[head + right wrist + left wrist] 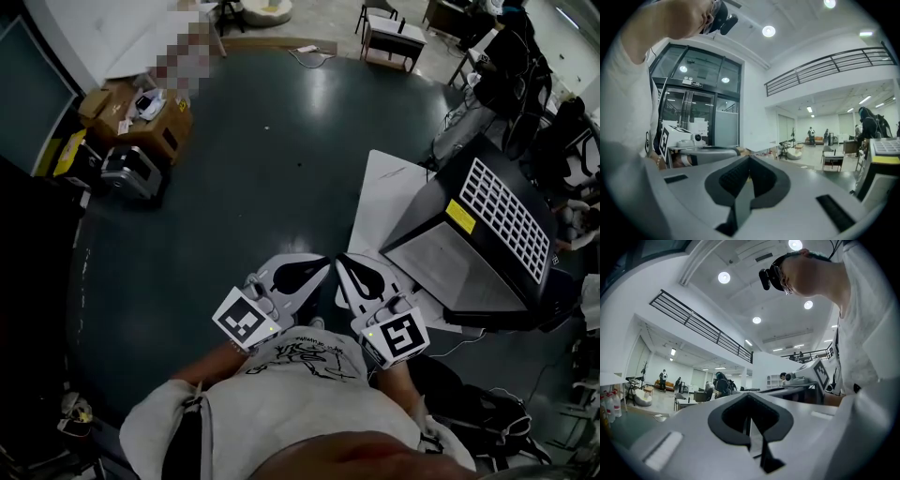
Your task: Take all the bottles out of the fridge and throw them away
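No bottle lies near either gripper, and I cannot make out a fridge. In the head view my left gripper (317, 269) and right gripper (347, 267) are held side by side close to my chest, tips pointing away over the dark floor. Both are shut with nothing between the jaws. The left gripper view shows its jaws (749, 398) closed tip to tip against the hall ceiling. The right gripper view shows the same for its jaws (750, 161). A few small white bottles with red caps (610, 405) stand far off at the left edge.
A black box-like unit with a white grid panel and yellow label (506, 220) stands to my right on a white board (389, 192). Cardboard boxes (141, 117) lie at the far left. People, chairs and tables (394, 37) fill the back of the hall.
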A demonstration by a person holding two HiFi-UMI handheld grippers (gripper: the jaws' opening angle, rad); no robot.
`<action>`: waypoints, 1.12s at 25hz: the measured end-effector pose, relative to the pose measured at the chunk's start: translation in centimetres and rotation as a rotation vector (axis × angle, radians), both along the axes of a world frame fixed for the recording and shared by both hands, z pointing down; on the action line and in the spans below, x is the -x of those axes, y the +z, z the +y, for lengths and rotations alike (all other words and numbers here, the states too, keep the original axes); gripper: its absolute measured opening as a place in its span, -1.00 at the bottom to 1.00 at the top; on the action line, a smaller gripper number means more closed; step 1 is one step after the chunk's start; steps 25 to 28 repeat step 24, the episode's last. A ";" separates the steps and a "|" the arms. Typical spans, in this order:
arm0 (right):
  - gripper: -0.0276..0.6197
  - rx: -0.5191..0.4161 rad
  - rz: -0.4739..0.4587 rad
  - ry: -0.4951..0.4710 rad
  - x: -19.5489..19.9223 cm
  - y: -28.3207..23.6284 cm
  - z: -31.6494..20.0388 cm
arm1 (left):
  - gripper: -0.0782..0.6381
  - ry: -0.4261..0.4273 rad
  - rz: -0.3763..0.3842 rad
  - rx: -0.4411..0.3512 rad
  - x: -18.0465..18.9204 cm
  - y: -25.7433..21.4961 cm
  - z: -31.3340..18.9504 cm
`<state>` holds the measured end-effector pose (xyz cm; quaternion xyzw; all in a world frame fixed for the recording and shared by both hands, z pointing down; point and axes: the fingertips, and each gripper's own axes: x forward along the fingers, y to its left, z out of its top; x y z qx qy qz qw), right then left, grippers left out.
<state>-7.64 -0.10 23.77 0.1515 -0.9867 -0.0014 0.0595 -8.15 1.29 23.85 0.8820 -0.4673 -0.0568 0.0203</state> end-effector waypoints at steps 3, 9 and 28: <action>-0.88 0.006 0.002 0.003 0.1 0.0 0.0 | -0.76 0.001 0.003 -0.006 0.0 -0.2 -0.1; -0.88 -0.014 0.002 -0.002 0.2 -0.4 0.0 | -0.76 0.002 -0.002 0.000 0.0 -0.4 0.0; -0.89 -0.017 -0.011 0.013 0.0 -0.7 -0.4 | -0.76 -0.007 -0.010 -0.008 0.1 -0.5 -0.1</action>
